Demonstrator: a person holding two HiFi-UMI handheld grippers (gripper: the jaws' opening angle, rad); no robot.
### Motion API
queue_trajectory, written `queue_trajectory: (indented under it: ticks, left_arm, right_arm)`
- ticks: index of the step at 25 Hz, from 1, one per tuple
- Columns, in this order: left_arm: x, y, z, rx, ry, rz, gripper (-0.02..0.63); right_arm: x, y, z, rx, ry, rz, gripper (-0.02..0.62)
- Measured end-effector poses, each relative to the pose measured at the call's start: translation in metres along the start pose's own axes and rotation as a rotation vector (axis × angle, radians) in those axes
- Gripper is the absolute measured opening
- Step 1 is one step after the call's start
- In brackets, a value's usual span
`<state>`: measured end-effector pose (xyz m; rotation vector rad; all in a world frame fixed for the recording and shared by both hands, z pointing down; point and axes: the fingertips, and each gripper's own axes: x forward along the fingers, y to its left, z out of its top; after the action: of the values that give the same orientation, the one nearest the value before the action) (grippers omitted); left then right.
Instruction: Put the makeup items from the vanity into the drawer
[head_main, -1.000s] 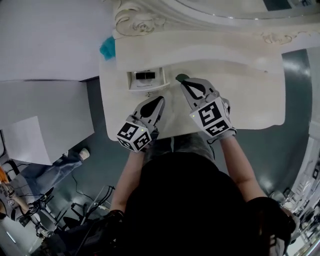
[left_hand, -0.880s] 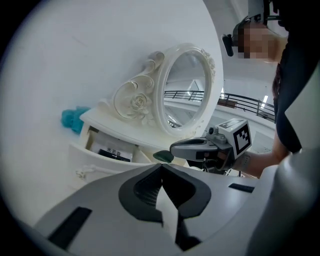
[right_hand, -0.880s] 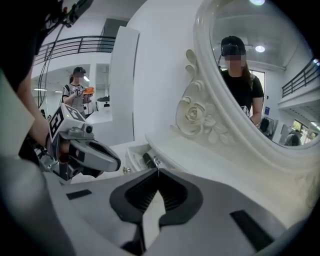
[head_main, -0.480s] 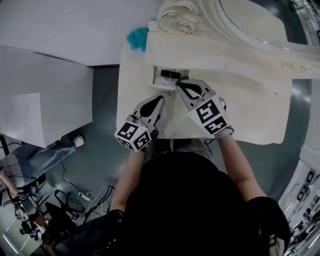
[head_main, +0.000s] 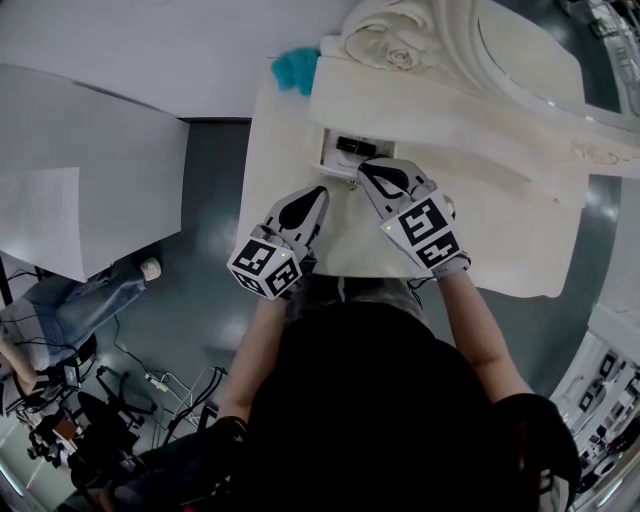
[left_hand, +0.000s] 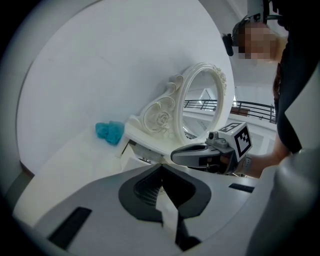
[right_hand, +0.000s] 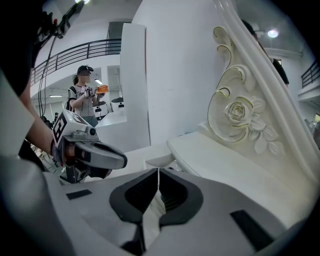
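Note:
A small drawer (head_main: 345, 152) stands open in the white vanity (head_main: 500, 215), with a dark item (head_main: 355, 146) lying in it. My right gripper (head_main: 366, 169) is shut, its tips at the drawer's front right corner, and I see nothing between its jaws. My left gripper (head_main: 318, 193) hovers over the vanity top just in front of the drawer, also shut and empty. In the left gripper view the drawer (left_hand: 141, 151) shows under the shelf, with the right gripper (left_hand: 176, 156) beside it. The right gripper view shows the drawer (right_hand: 161, 161) straight ahead and the left gripper (right_hand: 120, 161) at the left.
A teal fluffy thing (head_main: 296, 68) lies at the vanity's back left corner. A carved shelf and oval mirror (left_hand: 202, 100) rise behind the drawer. White panels (head_main: 80, 170) stand to the left. A person (right_hand: 84, 95) stands far off.
Both grippers have shifted left along the vanity. The right gripper's tips, which were well right of the drawer, now sit at its front corner. Both stay shut.

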<state>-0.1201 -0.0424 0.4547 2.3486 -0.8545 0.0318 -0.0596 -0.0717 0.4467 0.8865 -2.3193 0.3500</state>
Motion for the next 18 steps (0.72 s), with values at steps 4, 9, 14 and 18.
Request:
queue_trajectory:
  ticks: [4,9,14,18]
  left_arm:
    - [0.006,-0.003,0.002,0.01,0.003,-0.012,0.011]
    - [0.013,-0.008,0.004,0.034,0.017,-0.03,0.011]
    - [0.022,-0.014,0.004,0.057,0.029,-0.036,0.011]
    - [0.032,-0.029,0.005,0.076,0.025,-0.041,0.011]
  right_arm:
    - [-0.005,0.001,0.002,0.006,-0.018,0.001,0.026]
    - [-0.016,0.001,0.008,0.063,-0.09,-0.004,0.025]
    - [-0.035,0.003,0.001,0.074,-0.124,-0.013,0.023]
    - [-0.06,0.004,-0.013,0.085,-0.138,-0.013,0.023]
